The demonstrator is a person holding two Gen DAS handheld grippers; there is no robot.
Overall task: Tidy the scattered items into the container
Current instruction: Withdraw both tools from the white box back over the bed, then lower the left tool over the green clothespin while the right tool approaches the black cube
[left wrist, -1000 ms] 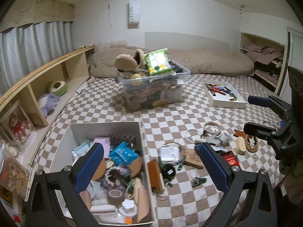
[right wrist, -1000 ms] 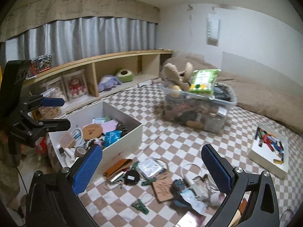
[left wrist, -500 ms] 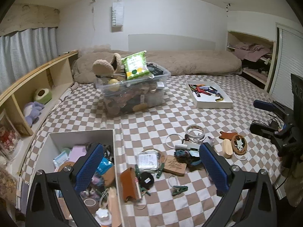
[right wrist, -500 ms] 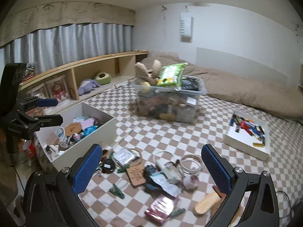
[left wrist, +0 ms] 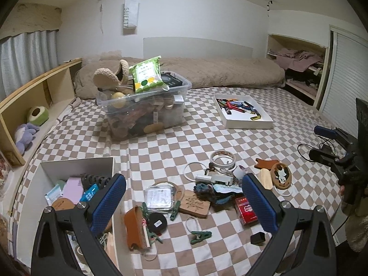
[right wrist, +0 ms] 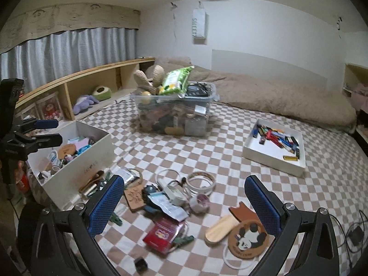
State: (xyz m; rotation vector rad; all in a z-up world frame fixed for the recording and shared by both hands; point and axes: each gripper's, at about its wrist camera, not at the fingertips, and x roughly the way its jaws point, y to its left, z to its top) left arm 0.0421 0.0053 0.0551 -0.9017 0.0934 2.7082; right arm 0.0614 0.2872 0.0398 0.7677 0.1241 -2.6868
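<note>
Both claws, left [left wrist: 184,203] and right [right wrist: 184,203], wide, empty; now further right over clutter [left wrist: 214,191].

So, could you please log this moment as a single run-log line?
left tongs: open, empty | right tongs: open, empty | white box: partly filled | clutter on checkered cover: unpicked

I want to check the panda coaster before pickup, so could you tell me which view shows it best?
The right wrist view: the panda coaster lies close and large. The left wrist view shows it smaller, farther right.
</note>
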